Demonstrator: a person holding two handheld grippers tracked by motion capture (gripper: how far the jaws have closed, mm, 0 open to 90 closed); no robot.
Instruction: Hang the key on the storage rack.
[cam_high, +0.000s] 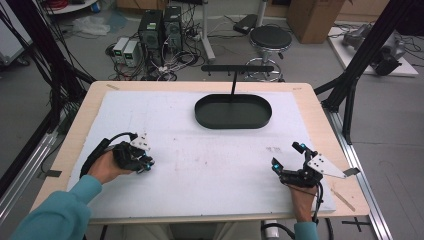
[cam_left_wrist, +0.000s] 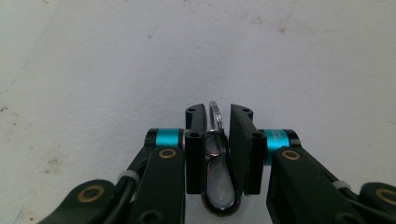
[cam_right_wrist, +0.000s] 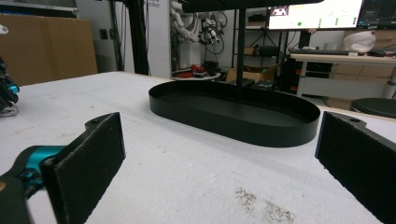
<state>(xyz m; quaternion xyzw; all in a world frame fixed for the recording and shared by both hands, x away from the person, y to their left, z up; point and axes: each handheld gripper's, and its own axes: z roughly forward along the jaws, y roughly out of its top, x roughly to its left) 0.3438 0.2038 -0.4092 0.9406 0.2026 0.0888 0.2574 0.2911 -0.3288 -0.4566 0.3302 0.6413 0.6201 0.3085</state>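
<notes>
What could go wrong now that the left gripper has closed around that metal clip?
The left gripper holds the shiny metal clip edge-on between narrow pads, so it may twist or slip out when lifted. The black oval tray has a raised rim and a central post; a low carry could knock either. The right gripper rests open, giving no support.

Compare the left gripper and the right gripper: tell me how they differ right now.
The left gripper has its jaws nearly together with a metal clip between them; the right gripper stands wide open with nothing between its jaws. The left points down at the white mat; the right points level toward the black tray. Both have black pads.
</notes>
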